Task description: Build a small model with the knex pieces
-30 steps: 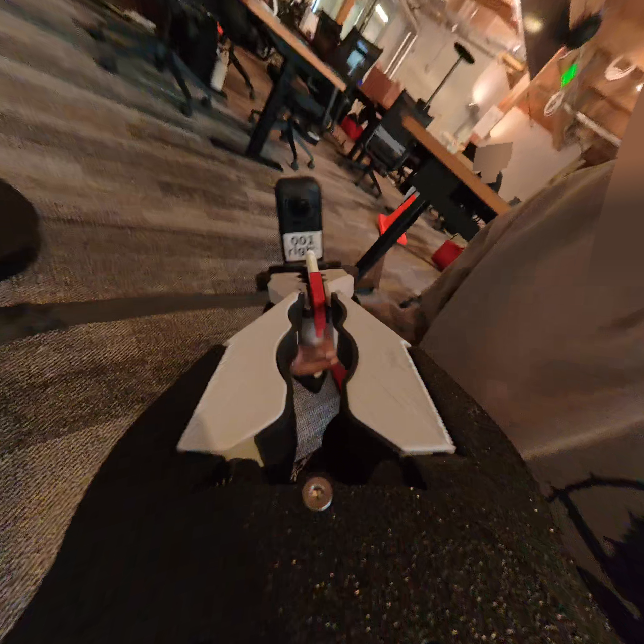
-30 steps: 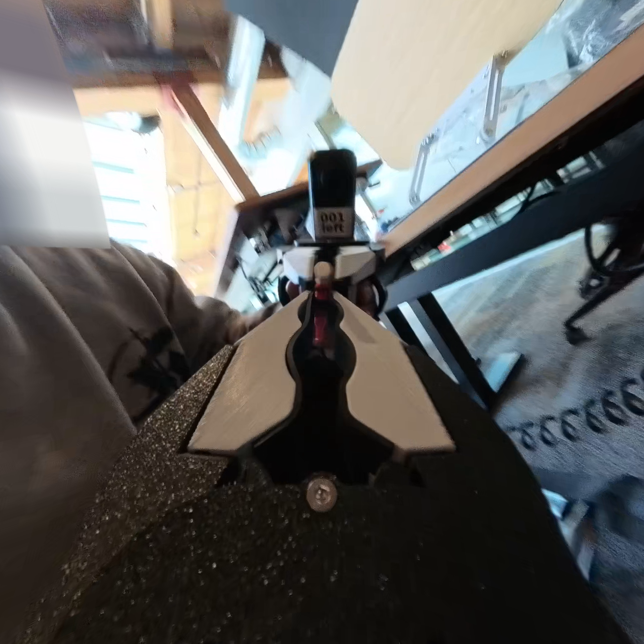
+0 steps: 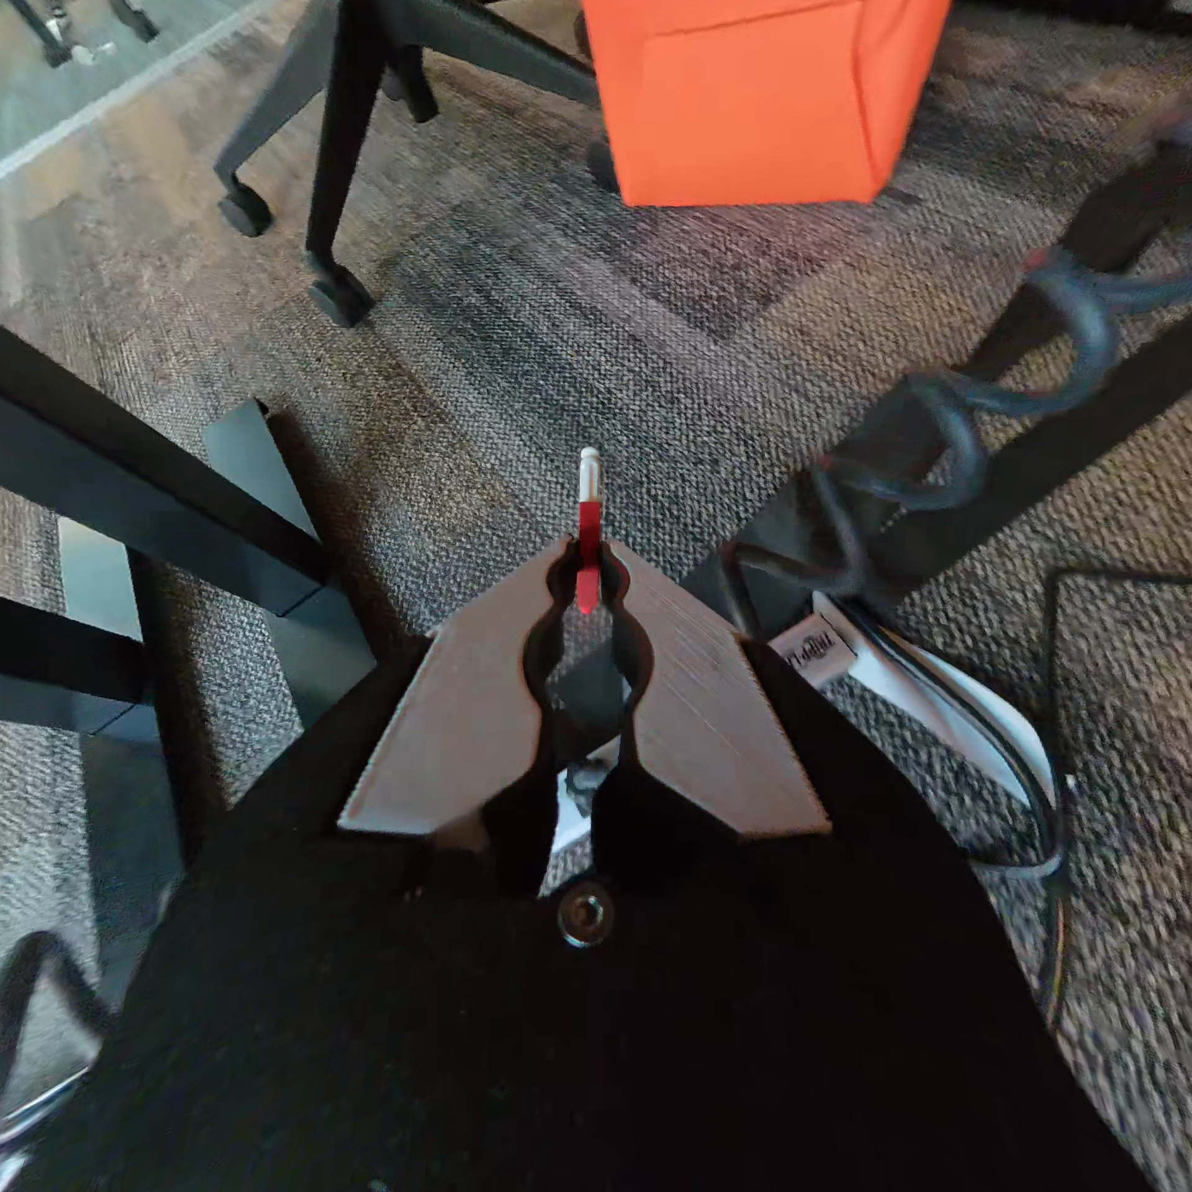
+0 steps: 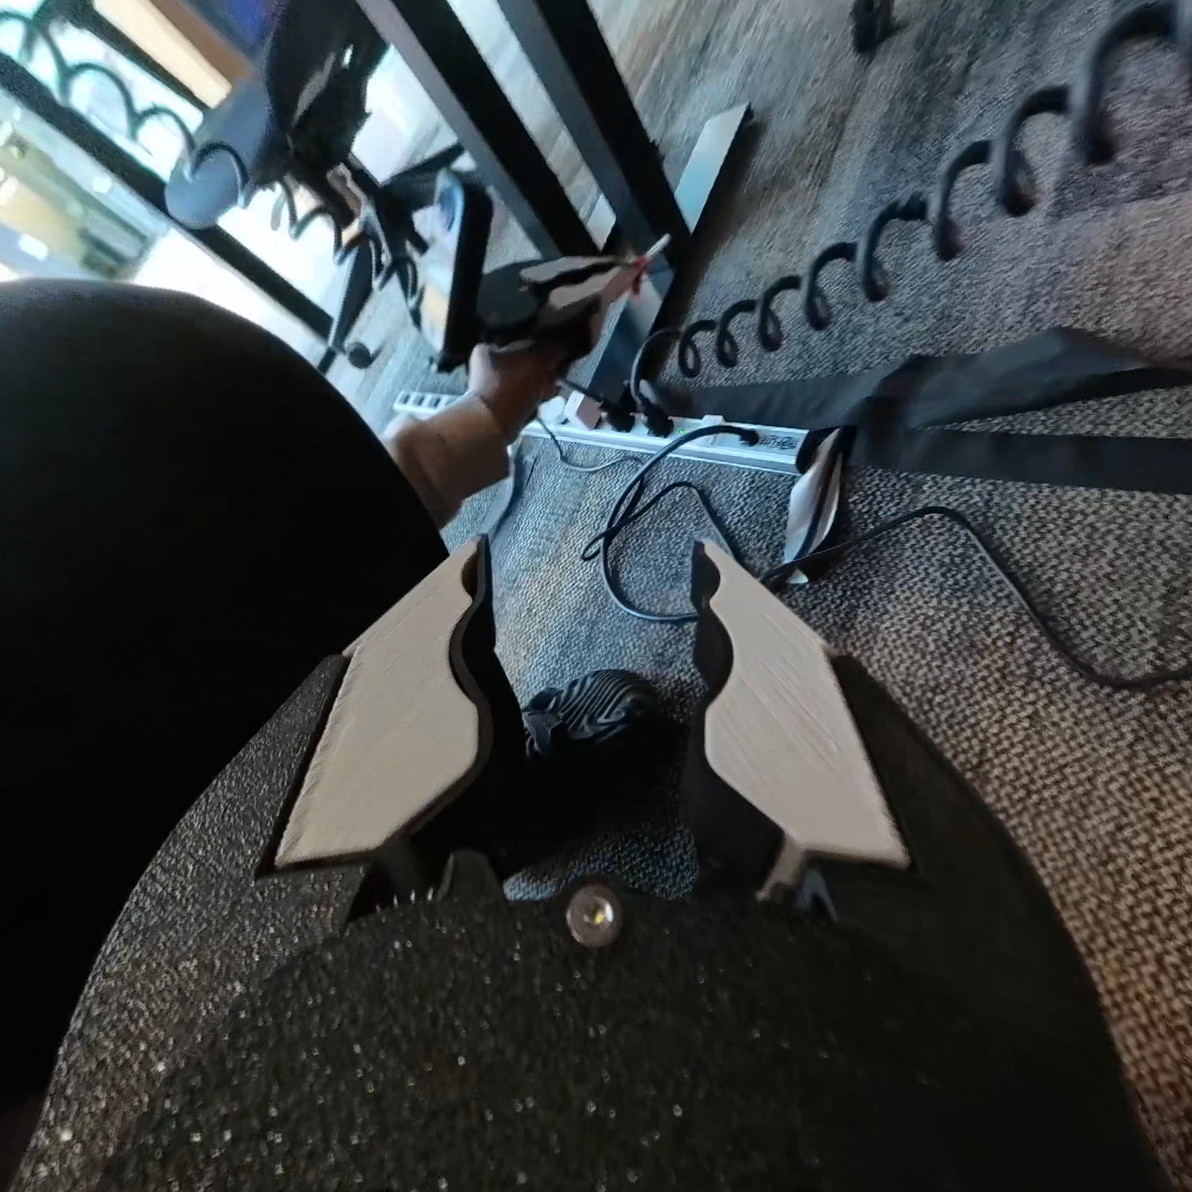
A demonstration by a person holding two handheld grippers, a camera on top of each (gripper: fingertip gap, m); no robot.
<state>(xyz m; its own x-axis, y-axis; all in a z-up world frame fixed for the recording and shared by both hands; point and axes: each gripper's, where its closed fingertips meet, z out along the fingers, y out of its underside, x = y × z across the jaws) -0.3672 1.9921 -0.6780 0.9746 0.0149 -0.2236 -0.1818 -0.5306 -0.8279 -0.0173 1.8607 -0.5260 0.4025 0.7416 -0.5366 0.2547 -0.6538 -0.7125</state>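
Left claw (image 3: 587, 555) pinches slim red-and-white stick (image 3: 588, 516); right claw (image 4: 590, 567) gapes over nubby carpet (image 4: 967, 645).

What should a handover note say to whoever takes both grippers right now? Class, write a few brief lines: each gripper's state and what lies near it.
Left gripper: shut on a thin red and white stick, white tip pointing forward, held over the carpet. An orange box lies ahead, a coiled black cable to its right.
Right gripper: open, holding nothing, above the carpet and a loose black cord. A dark ribbed thing, perhaps a shoe, shows between its fingers. A white power strip lies ahead.
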